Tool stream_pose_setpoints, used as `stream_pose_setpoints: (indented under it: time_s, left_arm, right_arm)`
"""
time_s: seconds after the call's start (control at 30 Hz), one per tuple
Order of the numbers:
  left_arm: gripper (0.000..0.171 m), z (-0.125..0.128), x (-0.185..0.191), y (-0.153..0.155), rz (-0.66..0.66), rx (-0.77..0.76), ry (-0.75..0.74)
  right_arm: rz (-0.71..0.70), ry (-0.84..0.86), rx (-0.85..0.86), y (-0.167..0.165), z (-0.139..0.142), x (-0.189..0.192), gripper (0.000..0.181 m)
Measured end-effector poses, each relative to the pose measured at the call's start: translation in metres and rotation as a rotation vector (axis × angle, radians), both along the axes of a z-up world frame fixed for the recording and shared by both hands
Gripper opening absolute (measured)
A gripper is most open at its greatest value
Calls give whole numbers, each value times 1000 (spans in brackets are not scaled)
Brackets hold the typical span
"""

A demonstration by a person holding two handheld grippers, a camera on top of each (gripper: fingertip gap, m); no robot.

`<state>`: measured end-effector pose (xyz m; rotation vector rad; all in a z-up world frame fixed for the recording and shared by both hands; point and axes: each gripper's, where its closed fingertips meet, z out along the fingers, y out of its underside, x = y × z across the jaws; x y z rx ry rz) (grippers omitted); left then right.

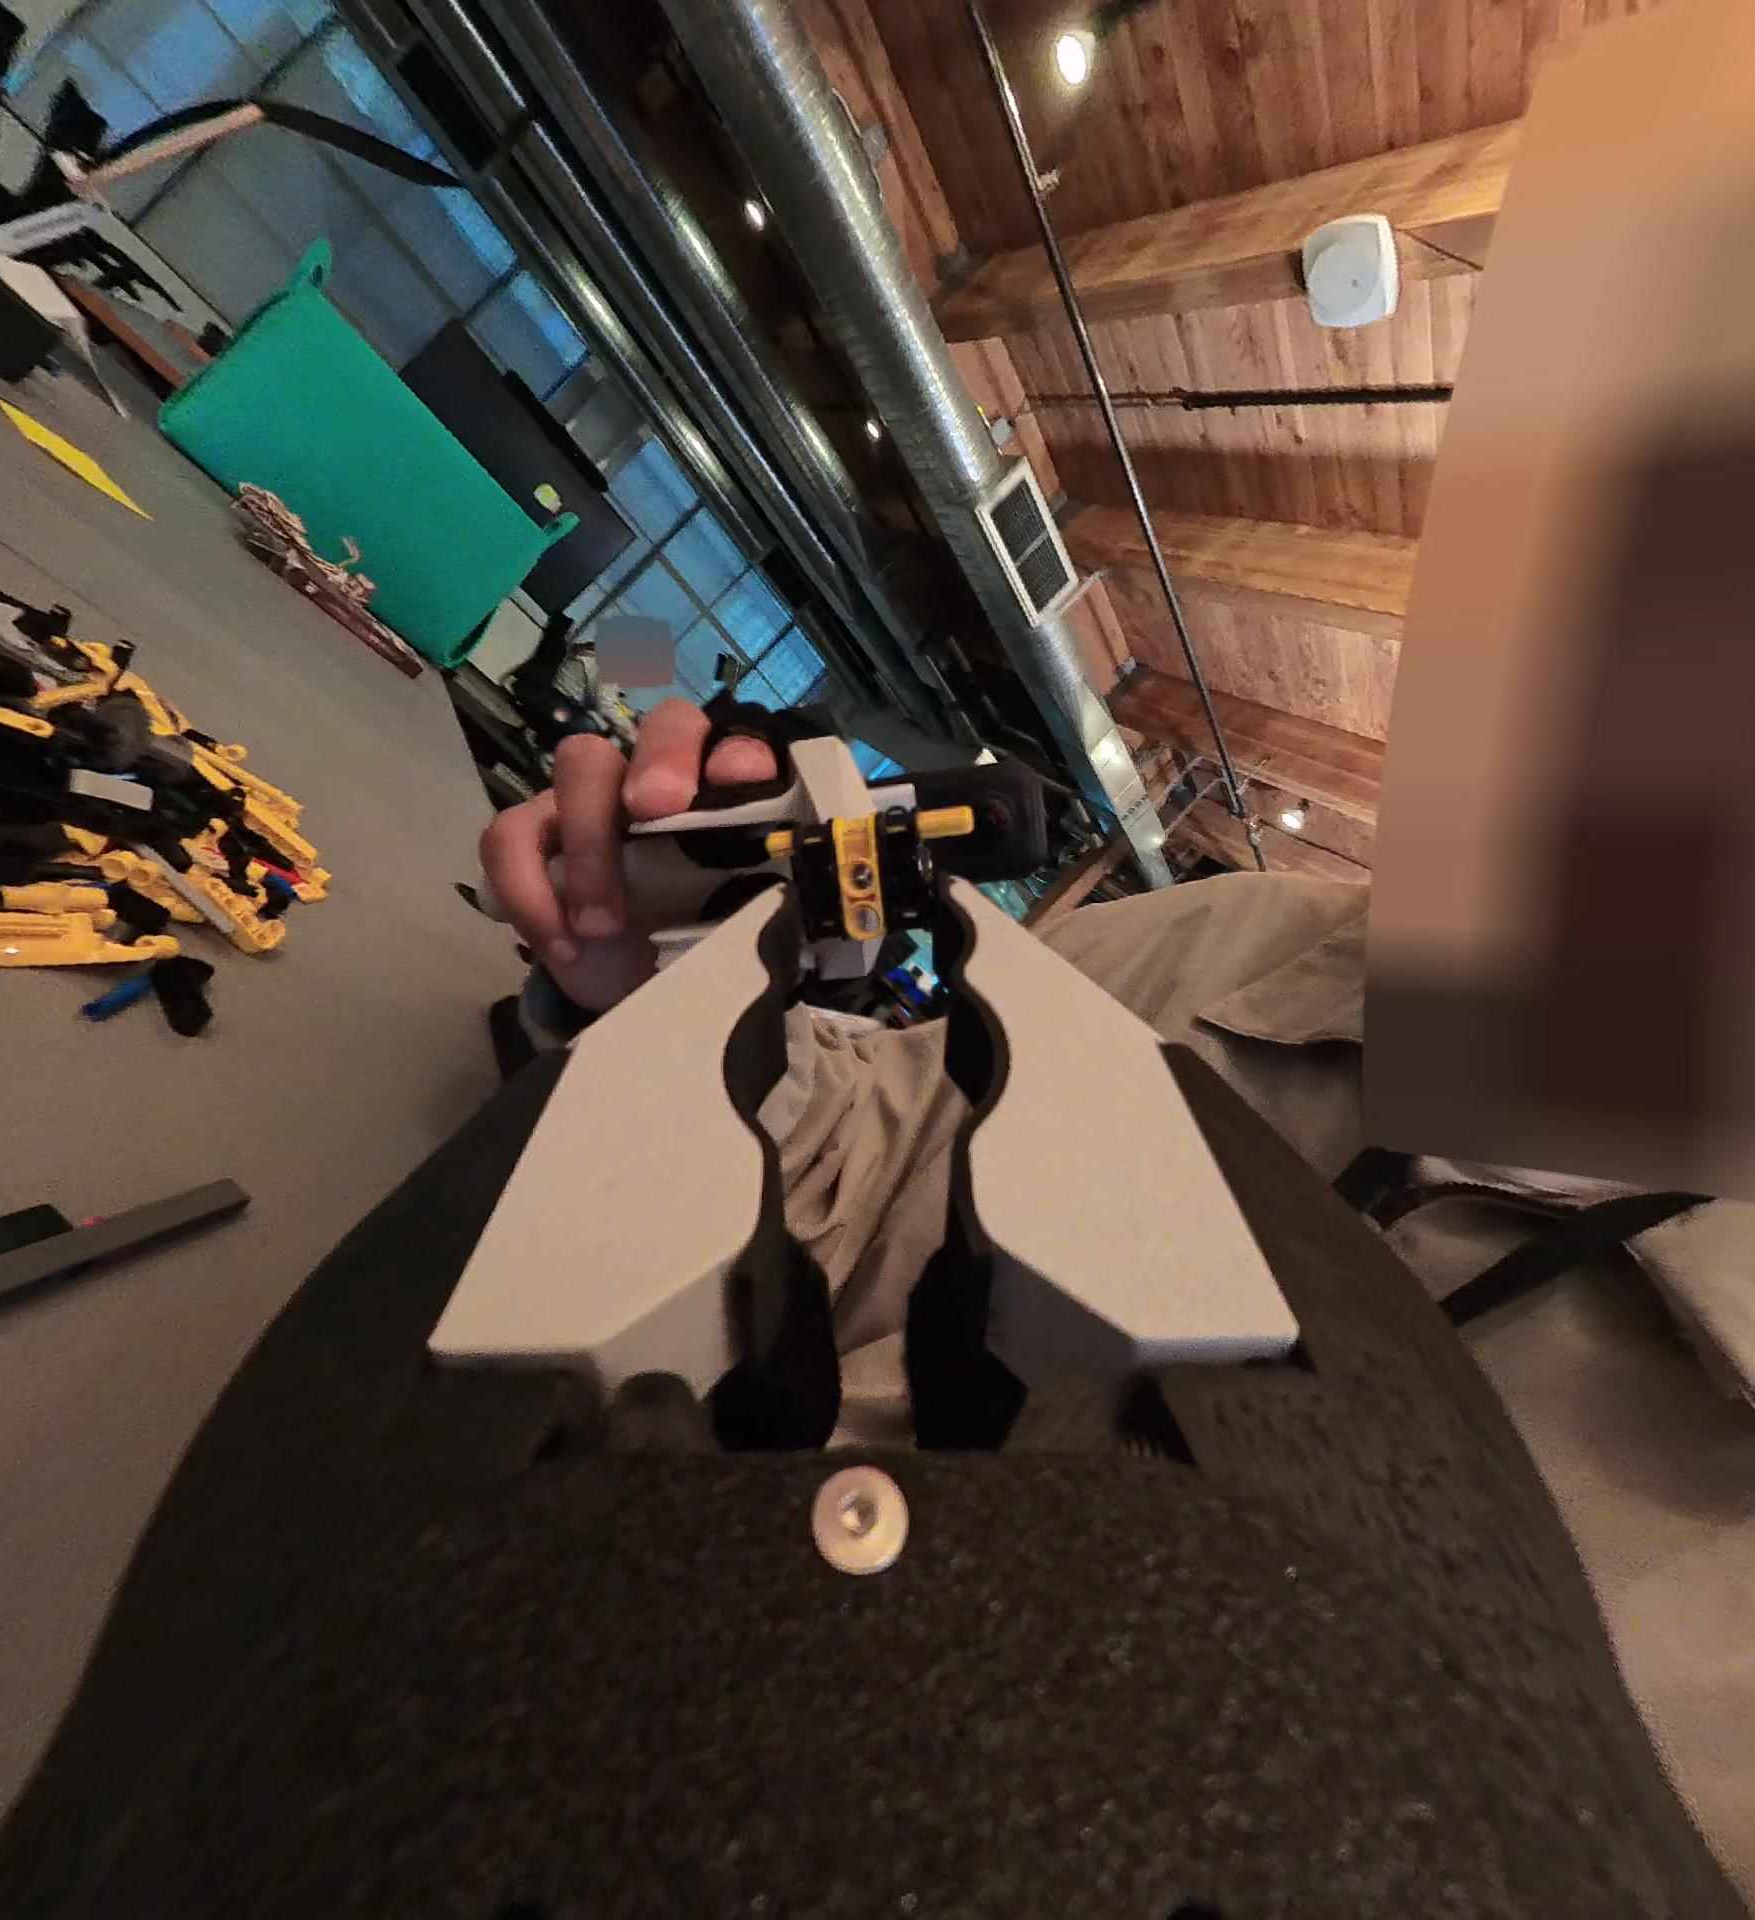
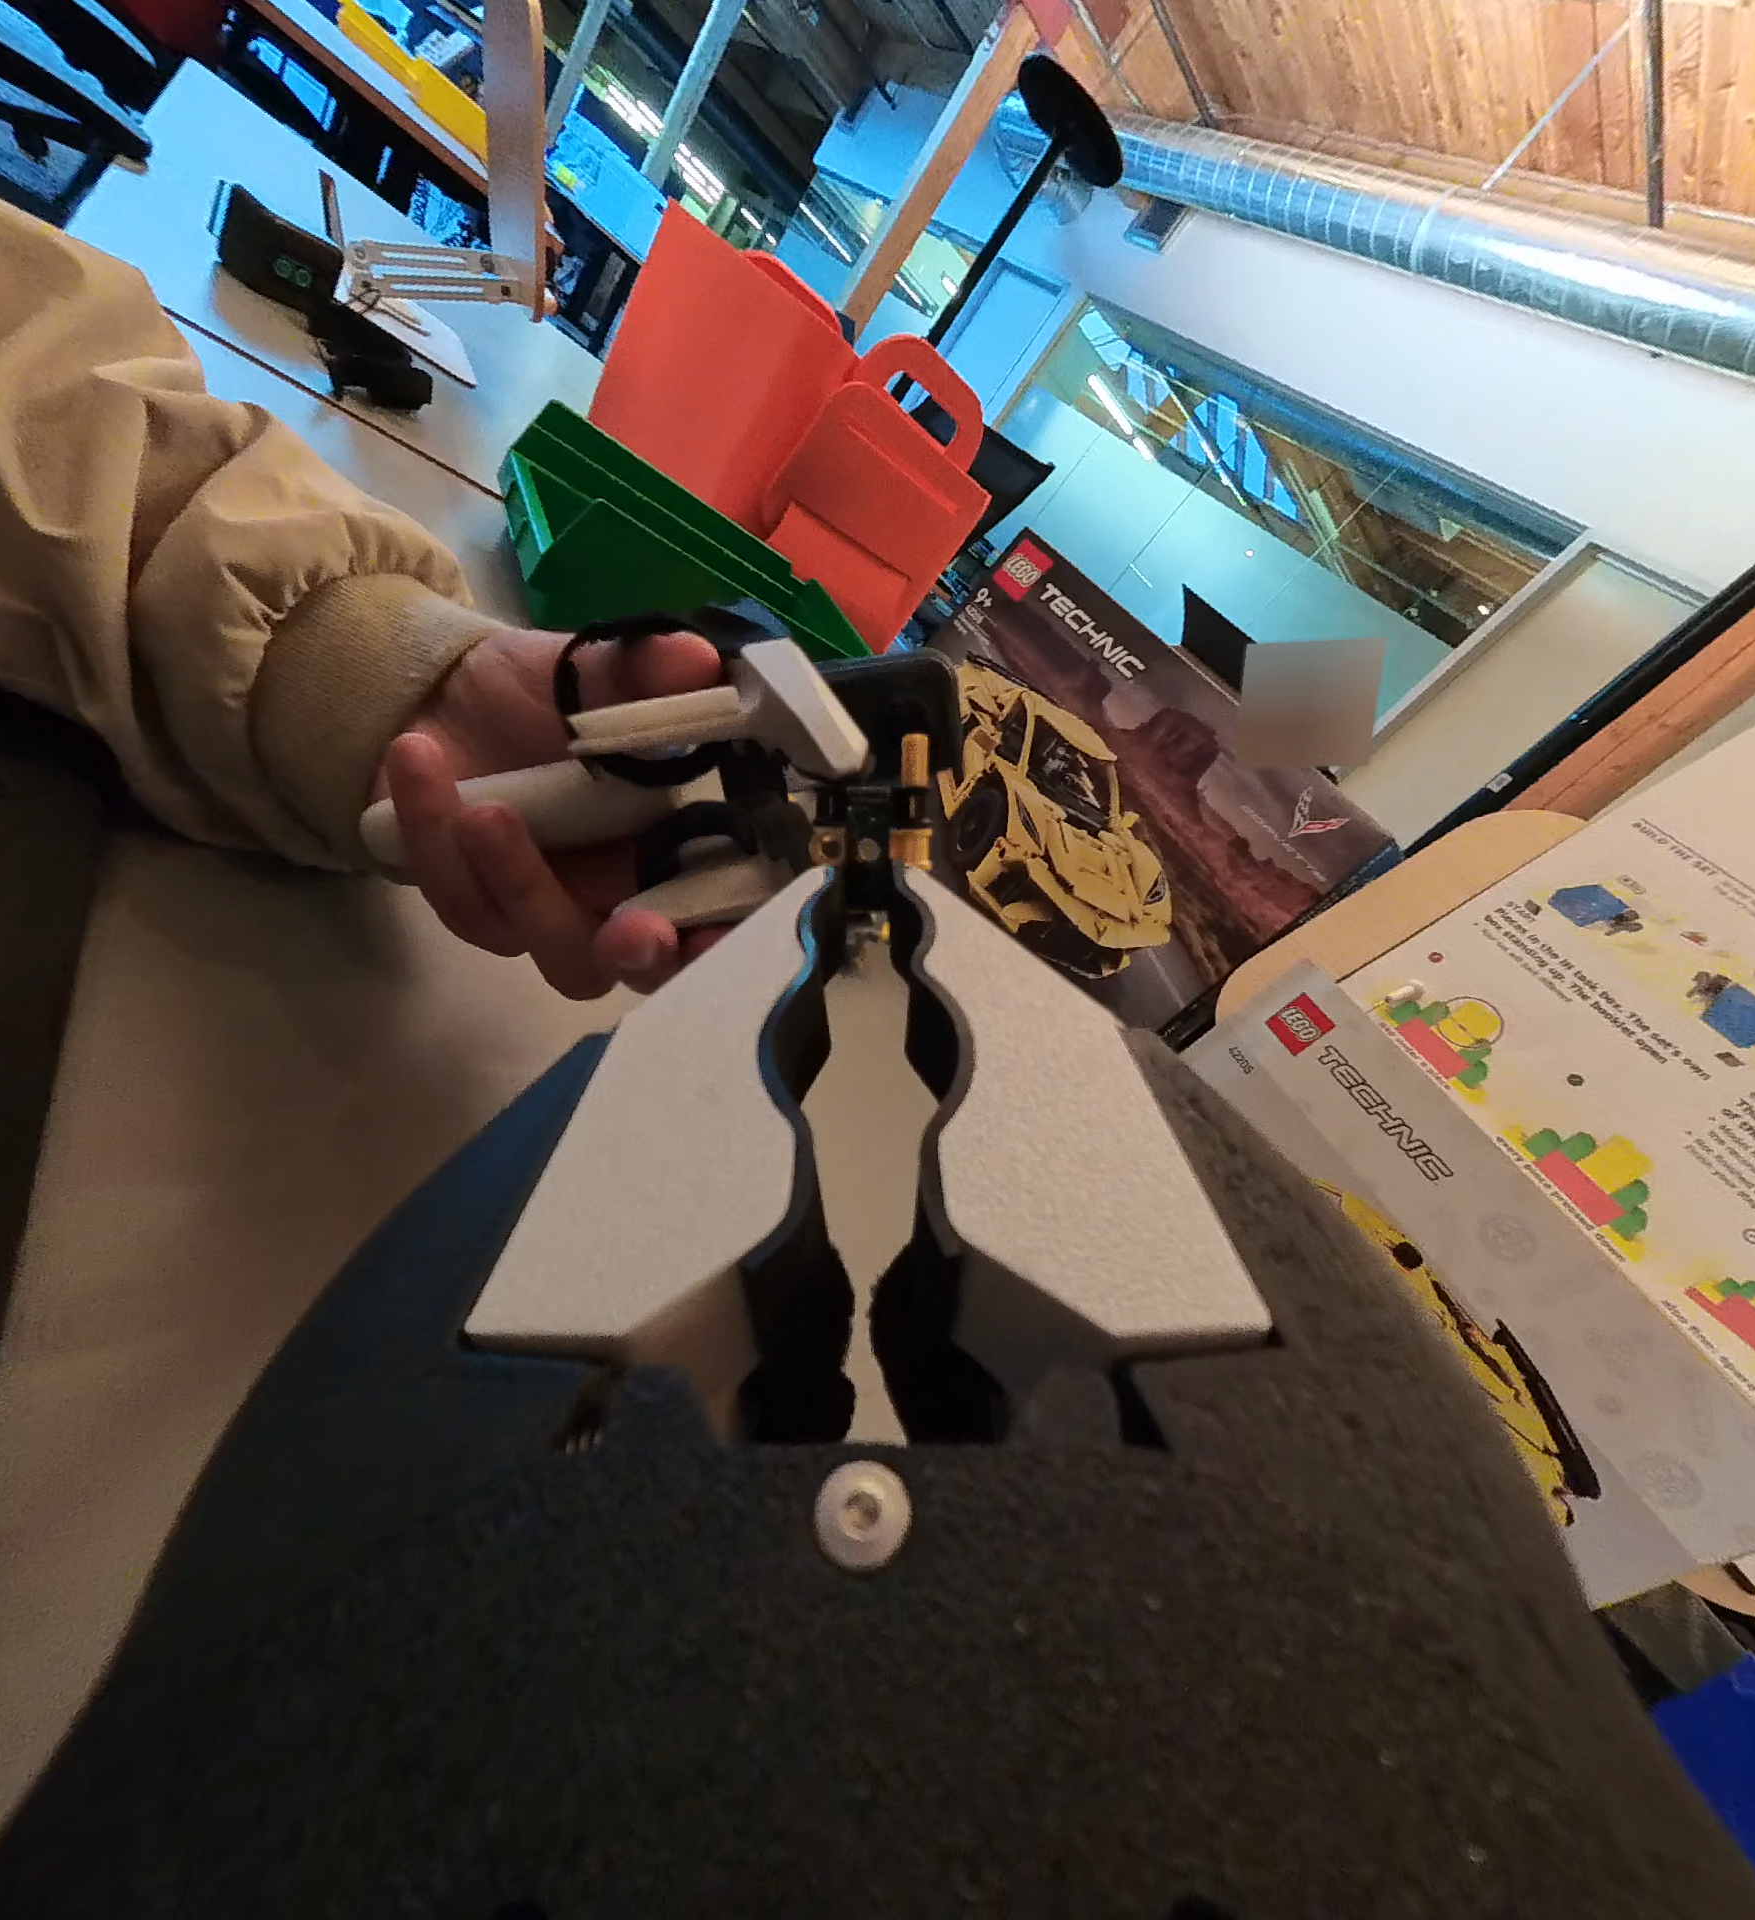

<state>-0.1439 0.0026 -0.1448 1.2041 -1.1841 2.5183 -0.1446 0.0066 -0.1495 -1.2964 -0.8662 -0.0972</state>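
One small yellow-and-black brick assembly, raised well above the surface, pinched at the tips of both tools. Left gripper clenched on its lower part; right gripper clenched on the same piece from the opposite side. Best kept steady, grips firm, neither side twisting against the yellow pins. Beyond: pile of yellow and black parts, green bin, printed box, instruction sheet.

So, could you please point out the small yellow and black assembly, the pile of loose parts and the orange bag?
small assembly (image 1: pixel 857 868), left wrist view, yellow front beam.
pile of parts (image 1: pixel 94 821), left wrist view, middle of heap.
orange bag (image 2: pixel 717 384), right wrist view, flat side.
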Motion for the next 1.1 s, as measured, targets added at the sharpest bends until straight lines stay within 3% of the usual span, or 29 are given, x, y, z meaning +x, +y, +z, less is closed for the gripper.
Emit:
stream_pose_setpoints:
  time_s: [0.2, 0.3, 0.4, 0.5, 0.8, 1.1]
  left_arm:
    - [24, -4, 2, 0, 7, 21, 14]
    - [23, -14, 9, 5, 49, 51, 70]
    - [23, -15, 9, 5, 32, 25, 80]
    - [23, -21, 9, 3, 6, 35, 105]
    - [23, -22, 9, -2, 0, 53, 112]
    - [21, -26, 6, 1, 33, 217, 128]
  right_arm:
    - [22, -27, -38, -1, -6, -3, 6]
    - [-61, -1, -78, 5, -13, 3, 7]
    - [-116, -8, 24, 4, -8, -1, 6]
    - [-93, -16, -66, 4, -16, 0, 6]
    - [-116, -49, -114, 1, -21, 3, 7]
    - [-78, -66, -170, 3, -26, 4, 7]
